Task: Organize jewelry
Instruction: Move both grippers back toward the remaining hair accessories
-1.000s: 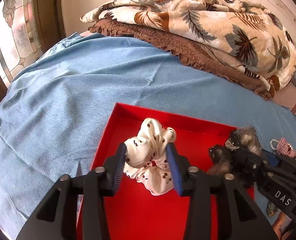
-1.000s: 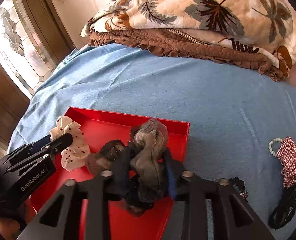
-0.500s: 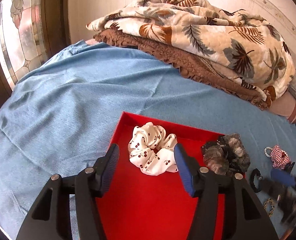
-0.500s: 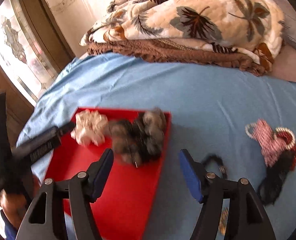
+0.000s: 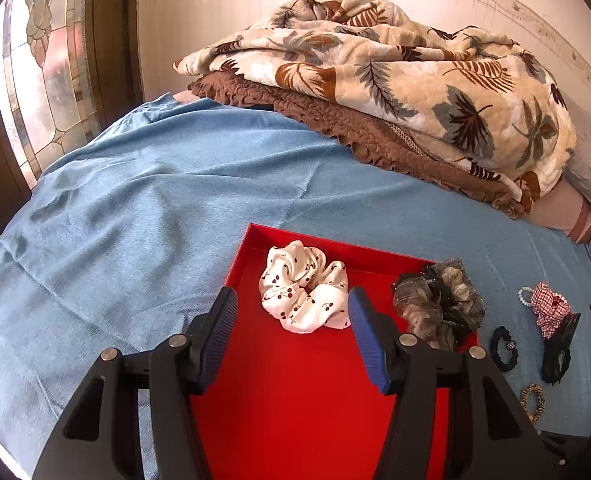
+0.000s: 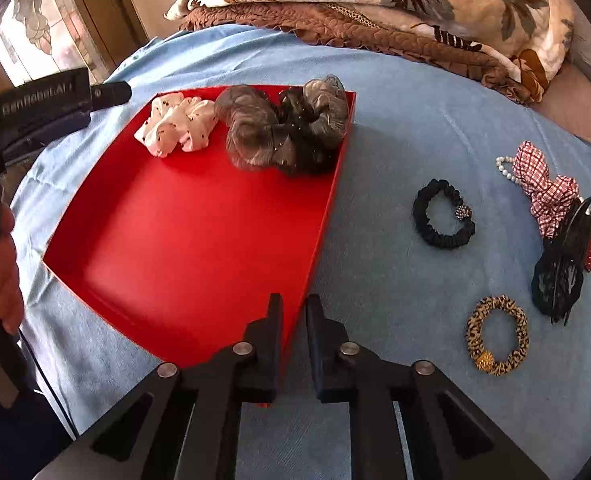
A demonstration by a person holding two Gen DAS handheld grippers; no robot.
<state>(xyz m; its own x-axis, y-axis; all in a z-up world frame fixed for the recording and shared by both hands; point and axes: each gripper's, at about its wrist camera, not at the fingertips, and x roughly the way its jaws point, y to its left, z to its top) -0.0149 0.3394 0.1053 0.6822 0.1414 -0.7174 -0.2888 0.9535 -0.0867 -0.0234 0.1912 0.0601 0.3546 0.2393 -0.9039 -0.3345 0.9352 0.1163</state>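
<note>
A red tray (image 5: 295,400) (image 6: 195,240) lies on the blue bedspread. In it, at the far end, sit a white cherry-print scrunchie (image 5: 303,300) (image 6: 175,124) and a grey-brown scrunchie (image 5: 439,304) (image 6: 283,128). My left gripper (image 5: 292,294) hangs open over the tray, just short of the white scrunchie and holding nothing; it also shows at the left of the right wrist view (image 6: 55,100). My right gripper (image 6: 295,300) is shut and empty above the tray's near right rim.
Right of the tray on the bedspread lie a black beaded scrunchie (image 6: 443,214), a leopard hair tie (image 6: 497,334), a red checked scrunchie with pearls (image 6: 543,184) and a black claw clip (image 6: 563,276). Folded blankets (image 5: 395,80) fill the far side. A hand (image 6: 3,272) shows at left.
The left gripper opened, let the white scrunchie drop into the tray and drew back. The right gripper released the grey-brown scrunchie in the tray, pulled back toward the right rim and shut.
</note>
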